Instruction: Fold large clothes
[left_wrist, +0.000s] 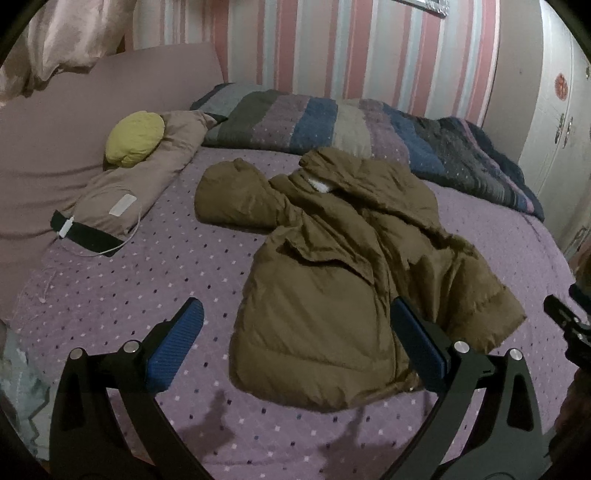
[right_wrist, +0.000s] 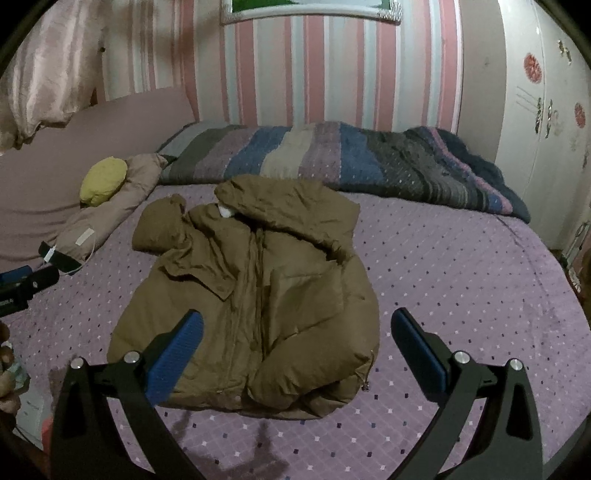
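A brown hooded puffer jacket (left_wrist: 332, 266) lies crumpled, front up, on the purple dotted bedspread (left_wrist: 147, 280); it also shows in the right wrist view (right_wrist: 255, 295). One sleeve points left toward the pillows, the other is folded across the body. My left gripper (left_wrist: 295, 332) is open and empty, held above the jacket's near hem. My right gripper (right_wrist: 295, 343) is open and empty, above the jacket's lower right part. The right gripper's tip shows at the far right of the left wrist view (left_wrist: 569, 321). The left gripper's tip shows at the left edge of the right wrist view (right_wrist: 26, 284).
A striped quilt (left_wrist: 362, 133) is bunched along the far side of the bed. A beige pillow (left_wrist: 144, 184) with a yellow cushion (left_wrist: 135, 138) lies at the left, with a black strap and white cable (left_wrist: 85, 232) beside it. A white wardrobe (right_wrist: 546, 129) stands at the right.
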